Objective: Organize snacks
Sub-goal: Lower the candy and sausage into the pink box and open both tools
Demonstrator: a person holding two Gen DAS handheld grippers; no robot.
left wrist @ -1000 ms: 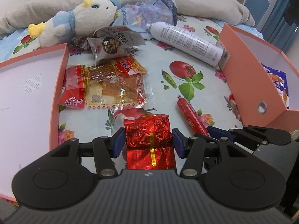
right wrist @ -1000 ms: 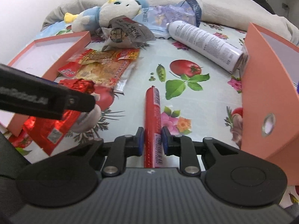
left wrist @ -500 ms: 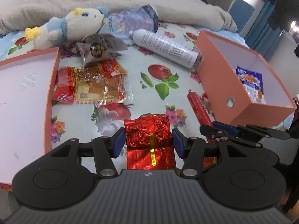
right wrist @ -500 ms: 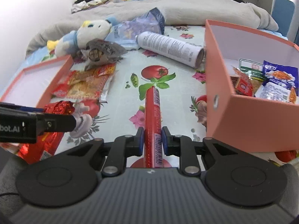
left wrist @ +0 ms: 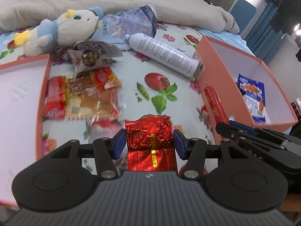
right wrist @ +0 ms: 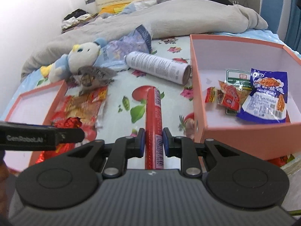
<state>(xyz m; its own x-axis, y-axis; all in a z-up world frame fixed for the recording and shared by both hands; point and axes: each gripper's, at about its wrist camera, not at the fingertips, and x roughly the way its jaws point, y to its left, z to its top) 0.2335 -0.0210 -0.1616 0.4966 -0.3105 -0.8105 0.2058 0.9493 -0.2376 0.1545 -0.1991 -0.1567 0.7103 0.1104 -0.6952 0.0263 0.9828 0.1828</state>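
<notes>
Carrying is the step you are in: each tool has a snack clear of the bedsheet, and neither is boxed yet. Your left gripper is clenched on the red foil packet, pads pressing its crumpled sides. Your right gripper grasps the red sausage stick near its barcode end, the rest jutting forward over the sheet.

The open coral box stands just right of the sausage, with a blue noodle packet and small red packets already inside. By my judgement the next move calls for lifting each load over the near wall and letting go above the bare floor at the box's left.

Mind the room. The sausage tip is long and could catch the box rim. The white spray can lies against the box's far corner. The box lid bounds your left side, and your two tools ride close together.
</notes>
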